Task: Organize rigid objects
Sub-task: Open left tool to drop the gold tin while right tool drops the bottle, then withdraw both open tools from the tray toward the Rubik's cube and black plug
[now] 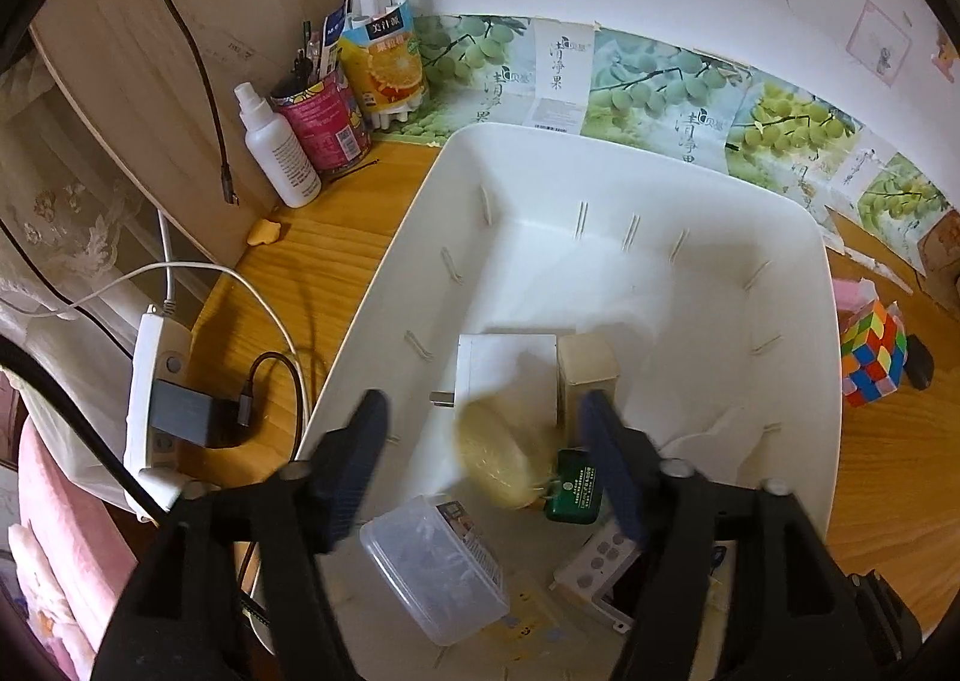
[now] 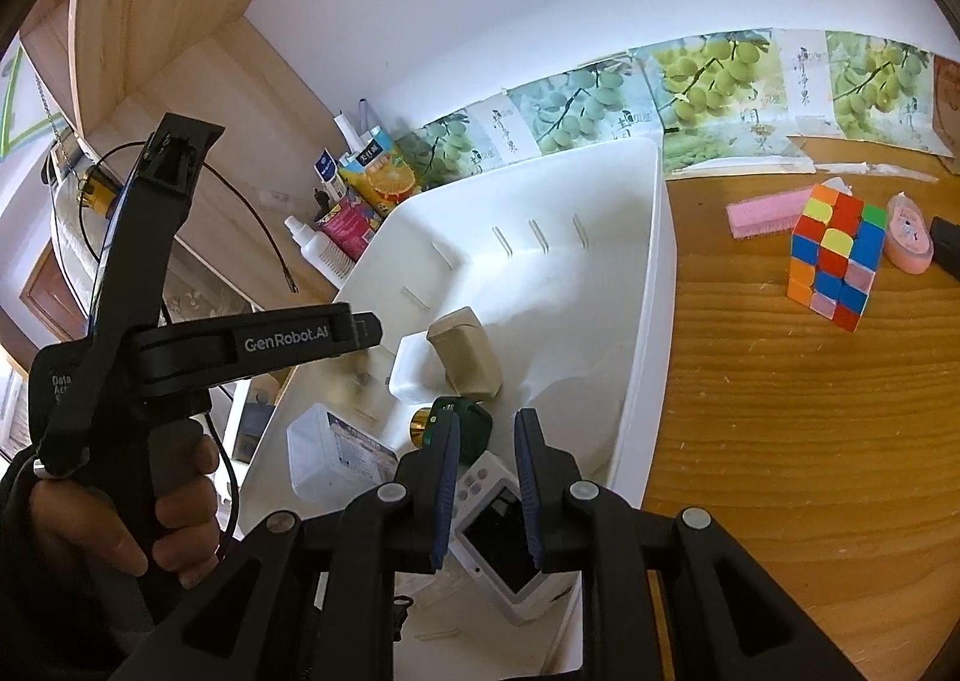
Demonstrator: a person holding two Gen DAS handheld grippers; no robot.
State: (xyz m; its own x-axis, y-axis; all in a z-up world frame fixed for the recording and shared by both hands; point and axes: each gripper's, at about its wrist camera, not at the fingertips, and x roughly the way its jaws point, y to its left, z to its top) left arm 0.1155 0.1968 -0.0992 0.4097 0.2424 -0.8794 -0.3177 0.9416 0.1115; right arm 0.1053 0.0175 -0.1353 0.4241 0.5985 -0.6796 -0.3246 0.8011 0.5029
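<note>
A wooden desk [image 2: 780,441] against a white wall carries a white bin [image 1: 600,153] holding a clear plastic box [image 1: 435,573], a green bottle [image 1: 573,492], a white charger [image 1: 504,360] and a beige box [image 1: 585,360]. The left gripper [image 1: 486,429] hangs spread wide over the bin, a blurred yellowish object [image 1: 495,456] between its fingers (contact unclear). The right gripper [image 2: 486,441] hovers with jaws apart, empty, above a white device [image 2: 498,531]; a colour cube [image 2: 837,255] stands on the desk outside the bin.
</note>
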